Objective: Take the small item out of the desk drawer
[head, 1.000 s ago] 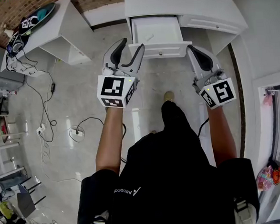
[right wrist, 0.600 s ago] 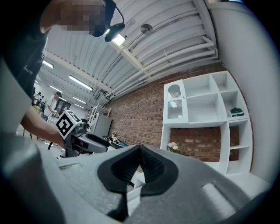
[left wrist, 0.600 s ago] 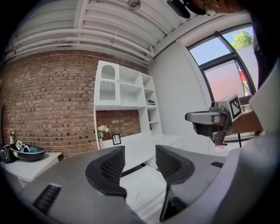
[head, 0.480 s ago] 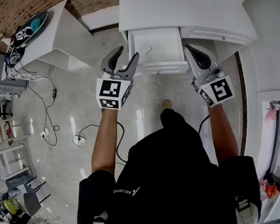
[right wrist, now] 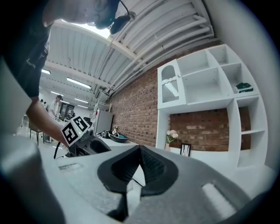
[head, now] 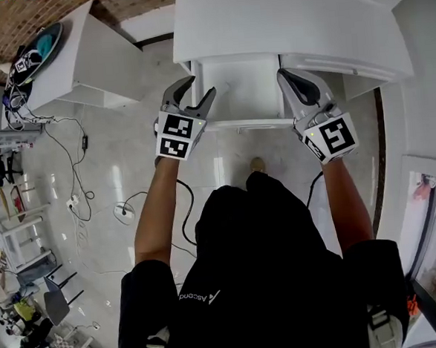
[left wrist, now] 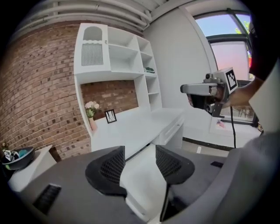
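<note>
The white desk drawer [head: 242,93] stands pulled open under the desk top [head: 266,17]. No small item shows inside it from the head view. My left gripper [head: 199,87] is open at the drawer's front left corner, its fingers empty. In the left gripper view, the left gripper [left wrist: 140,151] frames only white drawer and desk surface. My right gripper [head: 286,75] is shut and empty at the drawer's front right corner. Seen from its own camera, the right gripper [right wrist: 140,153] has its jaws touching, pointed at the shelves.
A second white table [head: 83,60] with a bowl [head: 34,48] stands left. Cables [head: 76,164] trail over the tiled floor. On the desk sit a flower vase [left wrist: 91,114] and a small frame [left wrist: 110,116] below a shelf unit [left wrist: 118,48].
Both grippers have moved up to the drawer's front corners. The view has shifted forward, and the small light item seen in the drawer earlier no longer shows.
</note>
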Available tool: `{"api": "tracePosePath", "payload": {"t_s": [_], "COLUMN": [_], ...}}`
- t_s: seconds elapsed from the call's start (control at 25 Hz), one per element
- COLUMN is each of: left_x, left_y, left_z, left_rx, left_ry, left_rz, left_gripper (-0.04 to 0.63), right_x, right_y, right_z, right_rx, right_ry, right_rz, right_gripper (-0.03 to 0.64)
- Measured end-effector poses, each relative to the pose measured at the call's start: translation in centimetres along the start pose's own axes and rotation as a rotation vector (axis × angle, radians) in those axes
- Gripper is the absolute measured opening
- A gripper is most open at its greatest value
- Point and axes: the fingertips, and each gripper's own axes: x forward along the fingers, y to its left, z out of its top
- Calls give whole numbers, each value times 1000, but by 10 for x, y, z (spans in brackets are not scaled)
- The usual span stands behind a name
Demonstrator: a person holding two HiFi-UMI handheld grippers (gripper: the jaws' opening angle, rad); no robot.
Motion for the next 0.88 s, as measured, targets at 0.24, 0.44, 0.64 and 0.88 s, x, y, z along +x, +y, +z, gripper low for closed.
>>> {"api": "tracePosePath", "payload": {"t_s": [0.24, 0.44, 0.64, 0.88], "left_x": [55, 104, 157, 206], "left_y": [10, 2, -1, -2], "left_z": [-39, -86, -141, -195], "left_rx": [16, 40, 59, 61], "left_ry": [171, 329, 484, 604], "left_rz": [-91, -186, -253, -306], "left_gripper": [213, 213, 213, 213], "right_x": [30, 41, 55, 69], "right_y": [-20, -32, -50, -70], "right_z": [-4, -16, -45, -75], "right_rx": [10, 12, 38, 55], "right_ry": [31, 69, 111, 153], "right_rz": [2, -24, -50, -76], "right_gripper": [1, 1, 0, 1]}}
